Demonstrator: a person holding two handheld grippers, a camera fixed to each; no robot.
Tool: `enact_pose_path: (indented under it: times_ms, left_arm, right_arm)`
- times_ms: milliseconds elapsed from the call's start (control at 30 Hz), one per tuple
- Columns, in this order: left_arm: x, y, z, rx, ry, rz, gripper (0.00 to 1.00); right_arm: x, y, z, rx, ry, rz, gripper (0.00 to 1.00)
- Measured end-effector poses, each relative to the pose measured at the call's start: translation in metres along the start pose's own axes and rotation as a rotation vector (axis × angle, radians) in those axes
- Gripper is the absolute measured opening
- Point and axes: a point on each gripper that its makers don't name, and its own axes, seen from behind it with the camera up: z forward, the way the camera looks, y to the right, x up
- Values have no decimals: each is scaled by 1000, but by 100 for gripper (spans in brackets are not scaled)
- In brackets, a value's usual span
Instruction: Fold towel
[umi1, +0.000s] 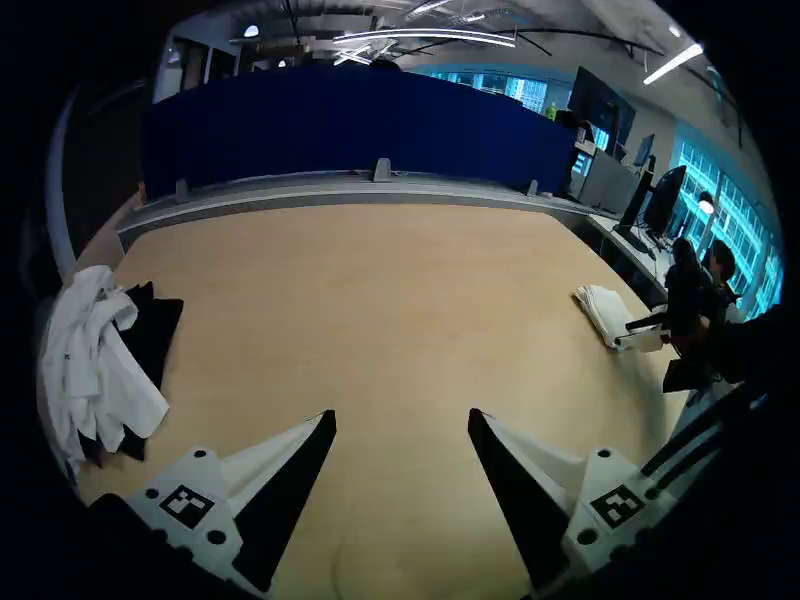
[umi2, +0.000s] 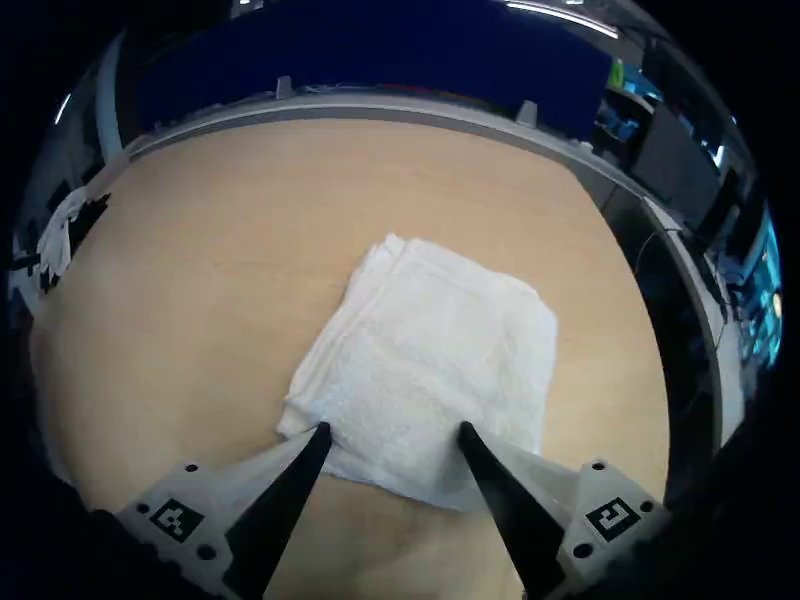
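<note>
A white towel (umi2: 430, 340) lies folded into a thick rectangle on the wooden table (umi2: 220, 260). My right gripper (umi2: 392, 428) is open, with its two fingertips resting at the towel's near edge and the cloth spanning the gap between them. In the left gripper view the same folded towel (umi1: 600, 308) lies far to the right, and the right gripper (umi1: 630, 340) touches its near end, held by a person's dark-sleeved arm. My left gripper (umi1: 400, 415) stands open over bare table (umi1: 380, 290) with nothing between its fingers.
A heap of white and black cloths (umi1: 100, 365) lies at the table's left edge, small in the right gripper view as the cloth heap (umi2: 60, 235). A blue partition (umi1: 350, 125) runs behind the table's far edge. Desks with monitors (umi1: 655, 195) stand to the right.
</note>
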Motion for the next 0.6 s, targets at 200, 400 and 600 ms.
enact_pose_path:
  times_ms: [200,400,600]
  left_arm:
    - [4,-1,0,8,4,-2,98]
    - [6,-2,-2,21,11,-11,98]
    - [4,-3,-2,42,10,-15,98]
  right_arm:
    - [35,7,-10,-1,71,-20,100]
    - [72,29,5,-23,115,27,100]
    - [82,42,32,-24,92,64,100]
